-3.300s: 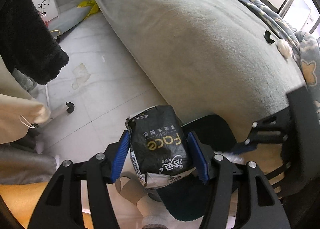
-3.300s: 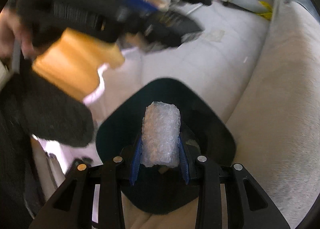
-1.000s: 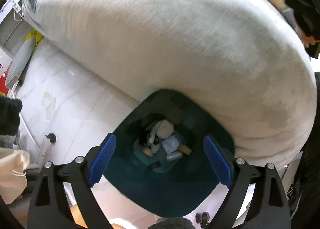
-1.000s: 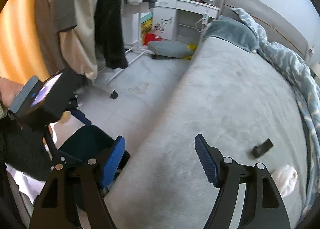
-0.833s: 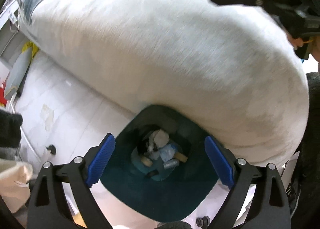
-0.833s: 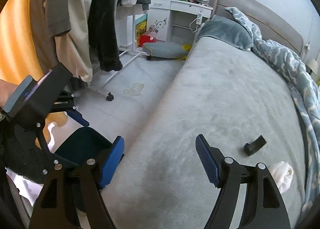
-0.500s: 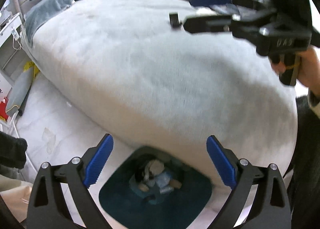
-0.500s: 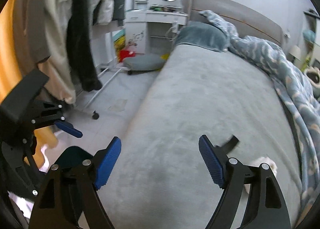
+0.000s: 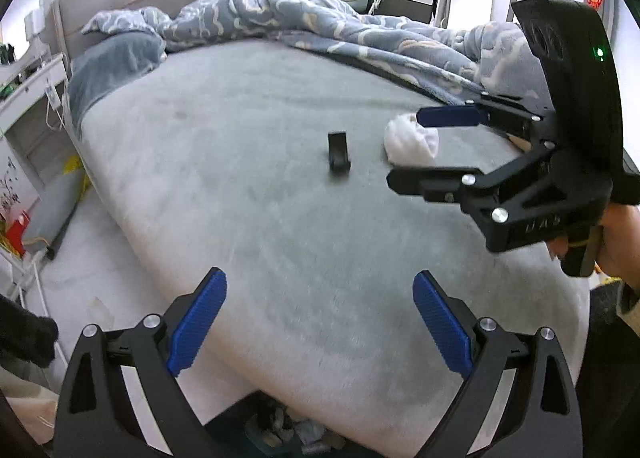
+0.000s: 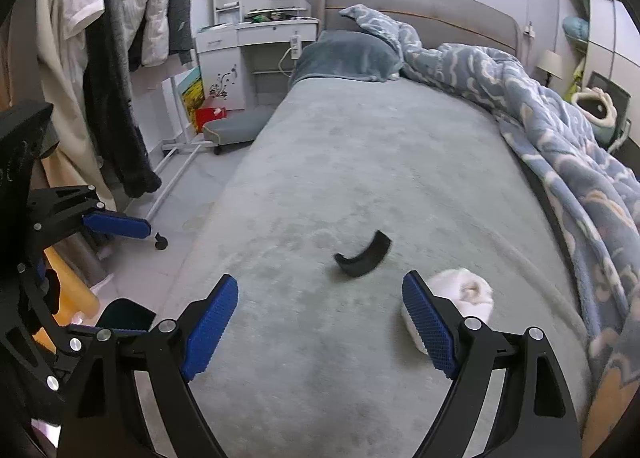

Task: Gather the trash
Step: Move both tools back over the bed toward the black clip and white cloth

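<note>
Scene: grey bed (image 10: pixel 320 186) with a blue patterned duvet (image 10: pixel 560 130) pushed to its far side; two loose items lie on the bare sheet.
Trash, item 1: white crumpled wad (image 10: pixel 464 294), probably tissue, on the bed close to the duvet edge.
Trash, item 2: black curved strip (image 10: pixel 362 254), lying on the sheet just left of the wad and apart from it.
Right gripper (image 10: pixel 320 318): fingers empty and spreading wider; its right finger (image 10: pixel 430 332) stands just in front of the wad, partly covering it.
Left gripper (image 9: pixel 316 318): fingers wide apart, nothing between them, hovering over the near edge of the bed.
Key relation: in the right wrist view the wad sits ahead and to the right of the finger gap, not inside it; the strip sits ahead, slightly right of centre.
Strip axis: runs diagonally, low-left to high-right, in the right wrist view.
Nearer hand: the right, judged from the left wrist view, where the right gripper (image 9: pixel 436 146) reaches beside the wad (image 9: pixel 410 138).
Bin: dark teal trash bin (image 9: pixel 280 434) at the foot of the bed edge, contents visible.
Next move, judged: shift right to centre the wad.
</note>
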